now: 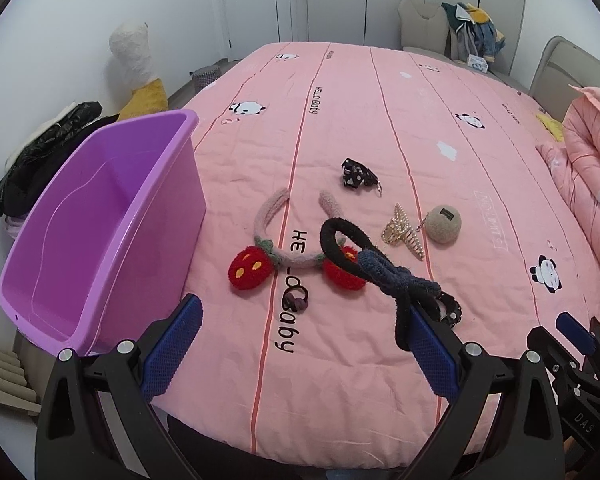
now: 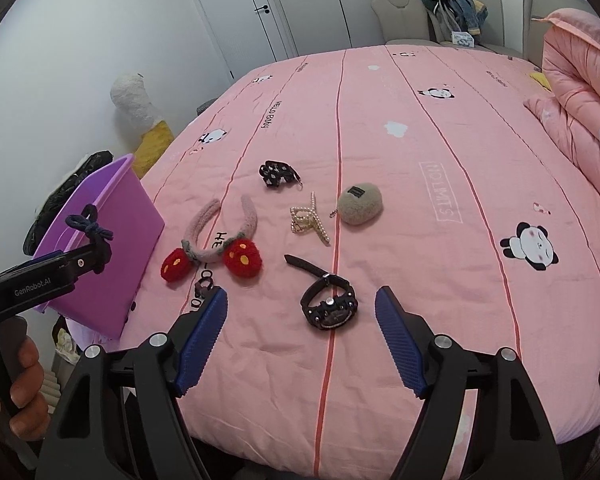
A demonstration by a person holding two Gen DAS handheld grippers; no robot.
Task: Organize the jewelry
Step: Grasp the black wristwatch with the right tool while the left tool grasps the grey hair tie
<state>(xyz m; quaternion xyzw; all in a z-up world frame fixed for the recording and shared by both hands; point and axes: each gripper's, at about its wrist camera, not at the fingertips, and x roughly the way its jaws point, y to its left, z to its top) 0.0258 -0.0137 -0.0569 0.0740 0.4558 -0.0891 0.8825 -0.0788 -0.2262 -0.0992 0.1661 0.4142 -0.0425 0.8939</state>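
Left gripper (image 1: 300,340) spread wide with dark bow hair tie (image 1: 396,284) hooked over one finger near purple bin (image 1: 100,216) for drop-in; right gripper (image 2: 300,340) open, empty, lined up over watch (image 2: 328,304).

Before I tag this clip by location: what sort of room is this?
Most likely a bedroom: a bed under a pink panda-print quilt, a folded pink duvet at its head, and closet doors along the wall.
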